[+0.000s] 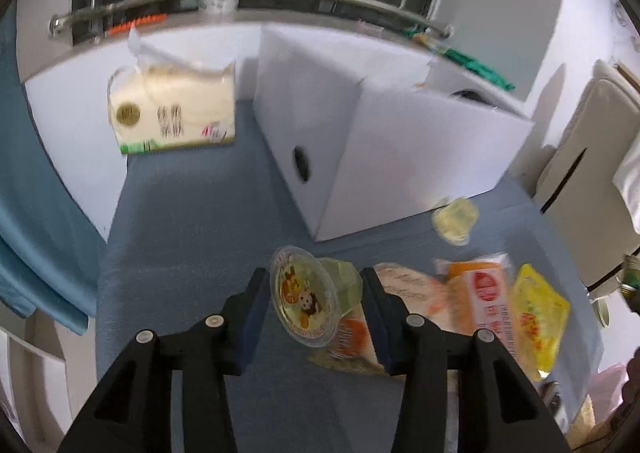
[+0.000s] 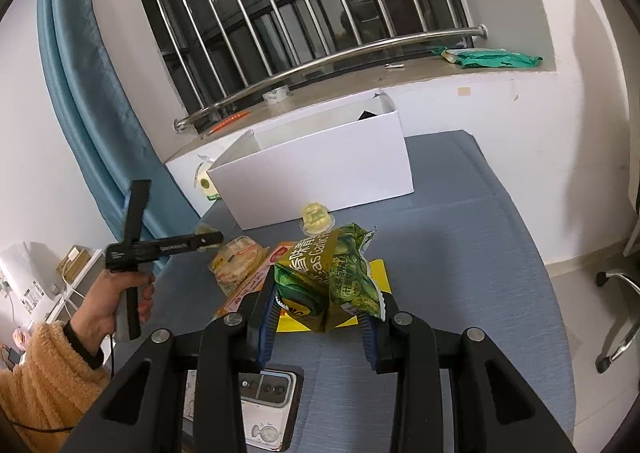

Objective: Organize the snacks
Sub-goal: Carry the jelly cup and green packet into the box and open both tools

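My left gripper [image 1: 314, 299] is shut on a clear jelly cup [image 1: 308, 295] with a cartoon lid and holds it above the blue table; it also shows in the right wrist view [image 2: 206, 239]. My right gripper [image 2: 320, 313] is shut on a green snack bag [image 2: 336, 273], lifted over the table. An open white box [image 1: 360, 125] stands at the back of the table, also in the right wrist view [image 2: 320, 173]. A second jelly cup [image 1: 456, 219] lies near the box. An orange packet [image 1: 484, 301], a yellow packet [image 1: 540, 317] and a pale wrapped snack [image 2: 238, 259] lie on the table.
A tissue pack [image 1: 172, 113] leans on the white wall left of the box. A windowsill with a steel rail [image 2: 320, 61] runs behind it. A phone [image 2: 264, 393] lies at the table's near edge. A blue curtain [image 2: 80, 93] hangs at the left.
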{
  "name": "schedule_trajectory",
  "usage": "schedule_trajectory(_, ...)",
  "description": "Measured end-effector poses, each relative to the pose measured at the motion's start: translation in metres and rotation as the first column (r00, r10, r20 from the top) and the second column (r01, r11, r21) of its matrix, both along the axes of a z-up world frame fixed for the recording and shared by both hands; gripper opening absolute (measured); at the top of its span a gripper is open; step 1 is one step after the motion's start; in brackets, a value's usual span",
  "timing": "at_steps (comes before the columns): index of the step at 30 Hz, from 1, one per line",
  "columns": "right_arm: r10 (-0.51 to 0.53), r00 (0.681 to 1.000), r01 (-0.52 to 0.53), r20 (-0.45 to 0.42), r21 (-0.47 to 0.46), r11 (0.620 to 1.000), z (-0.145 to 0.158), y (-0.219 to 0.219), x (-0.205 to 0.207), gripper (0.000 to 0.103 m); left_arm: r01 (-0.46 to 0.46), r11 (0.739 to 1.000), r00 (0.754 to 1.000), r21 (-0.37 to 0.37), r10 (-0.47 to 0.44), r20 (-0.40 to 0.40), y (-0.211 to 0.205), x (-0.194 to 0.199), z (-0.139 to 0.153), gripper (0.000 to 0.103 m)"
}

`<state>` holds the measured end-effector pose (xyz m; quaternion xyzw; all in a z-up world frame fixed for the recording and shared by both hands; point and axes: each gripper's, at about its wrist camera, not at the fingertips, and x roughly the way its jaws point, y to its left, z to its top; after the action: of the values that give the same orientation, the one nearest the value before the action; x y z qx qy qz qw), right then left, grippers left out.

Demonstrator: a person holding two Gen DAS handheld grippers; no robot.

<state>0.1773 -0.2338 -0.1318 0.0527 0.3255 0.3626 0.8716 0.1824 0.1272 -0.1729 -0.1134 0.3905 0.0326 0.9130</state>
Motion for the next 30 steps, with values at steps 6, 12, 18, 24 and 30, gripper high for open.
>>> schedule_trajectory(6,0.024,1.000,-0.024,0.004,0.015,1.000,0.005,0.011,0.007,0.038,0.056,0.998,0.991,0.036,-0.060,0.119,-0.025,-0.017,0.050,0.050)
schedule_trajectory(12,0.063,0.996,-0.064,0.071,0.020,0.998,0.034,0.035,0.024,0.038,0.084,0.993,0.975,0.082,-0.099,0.199,-0.040,-0.019,0.095,0.050)
schedule_trajectory(18,0.079,0.990,-0.081,0.121,0.014,0.997,0.069,0.063,0.063,0.038,0.078,0.993,0.966,0.089,-0.098,0.241,-0.037,0.000,0.131,0.050)
schedule_trajectory(24,0.073,0.993,-0.073,0.090,0.000,0.997,0.086,0.095,0.118,0.038,0.076,0.993,0.968,0.091,-0.096,0.232,-0.032,0.044,0.148,0.050)
schedule_trajectory(30,0.065,0.997,-0.062,0.034,-0.078,0.995,0.074,0.128,0.169,0.038,0.068,0.993,0.981,0.099,-0.085,0.176,-0.028,0.094,0.139,0.050)
